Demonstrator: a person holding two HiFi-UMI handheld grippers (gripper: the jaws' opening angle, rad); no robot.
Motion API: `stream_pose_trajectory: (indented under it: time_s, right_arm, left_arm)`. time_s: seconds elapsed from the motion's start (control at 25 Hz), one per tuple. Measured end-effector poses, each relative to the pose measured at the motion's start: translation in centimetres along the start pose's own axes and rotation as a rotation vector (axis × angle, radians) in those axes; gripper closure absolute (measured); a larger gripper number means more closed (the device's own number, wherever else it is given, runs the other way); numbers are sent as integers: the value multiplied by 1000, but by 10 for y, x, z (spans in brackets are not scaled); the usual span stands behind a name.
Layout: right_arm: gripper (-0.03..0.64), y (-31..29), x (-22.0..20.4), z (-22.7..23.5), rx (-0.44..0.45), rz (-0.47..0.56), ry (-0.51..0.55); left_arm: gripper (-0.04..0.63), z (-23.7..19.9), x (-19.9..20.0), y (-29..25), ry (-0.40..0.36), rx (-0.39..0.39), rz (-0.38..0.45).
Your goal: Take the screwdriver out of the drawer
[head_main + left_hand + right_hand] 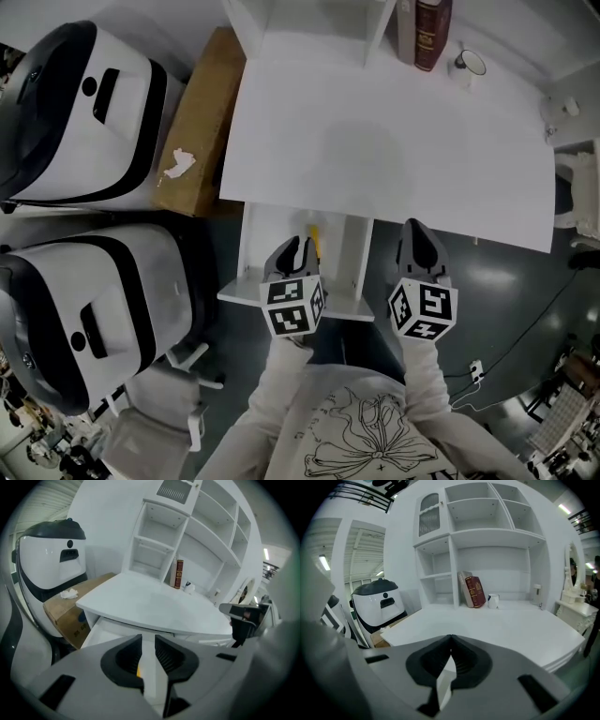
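Nearest the person, the left gripper (298, 246) hung over the open white drawer (251, 246) with jaws parted and empty, the yellow-handled screwdriver (315, 240) lying inside it, the right gripper (419, 231) alongside had its jaws closed on nothing, and beyond, a red book (432, 33) and a cup (469, 66) stood on the desk (375, 141).

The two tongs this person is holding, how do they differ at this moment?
The left tongs have their jaws apart; the right tongs have theirs closed tip to tip. The left tongs hang over the open drawer, with a yellow handle showing through their gap; the right tongs sit beside the drawer, at the desk edge. Both are empty and carry a marker cube.
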State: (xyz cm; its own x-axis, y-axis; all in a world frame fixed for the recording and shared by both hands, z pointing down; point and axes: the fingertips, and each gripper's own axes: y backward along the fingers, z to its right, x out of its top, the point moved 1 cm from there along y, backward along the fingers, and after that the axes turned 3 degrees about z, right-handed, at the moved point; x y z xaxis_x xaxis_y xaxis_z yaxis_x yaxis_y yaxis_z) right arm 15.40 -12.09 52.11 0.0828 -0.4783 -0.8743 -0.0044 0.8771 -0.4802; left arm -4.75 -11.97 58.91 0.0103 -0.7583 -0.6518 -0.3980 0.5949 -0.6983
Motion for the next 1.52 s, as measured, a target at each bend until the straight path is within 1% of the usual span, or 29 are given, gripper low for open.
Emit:
stream_pose_trajectory:
  time_s: [0.16, 0.36, 0.64, 0.88, 1.16, 1.32, 1.52]
  right_arm:
    - [615, -7, -7, 3, -6, -19, -3]
    - [615, -13, -17, 4, -10, -38, -1]
    - [615, -23, -27, 6, -22, -60, -11]
    - [615, -29, -35, 7, -26, -80, -10]
    - [615, -33, -43, 6, -24, -103, -11]
    - [615, -37, -48, 7, -23, -117, -9]
    - [615, -41, -53, 8, -27, -130, -3]
  left_arm:
    - [517, -3, -15, -21, 5, -7, -60]
    - [494, -9, -41, -48, -13, -15, -150]
    - [469, -15, -73, -74, 27, -1, -243]
    - [465, -18, -97, -99, 71, -3, -316]
    - [451, -27, -112, -120, 68, 22, -372]
    - [443, -31, -121, -131, 91, 28, -402]
    - [437, -38, -133, -141, 98, 41, -445]
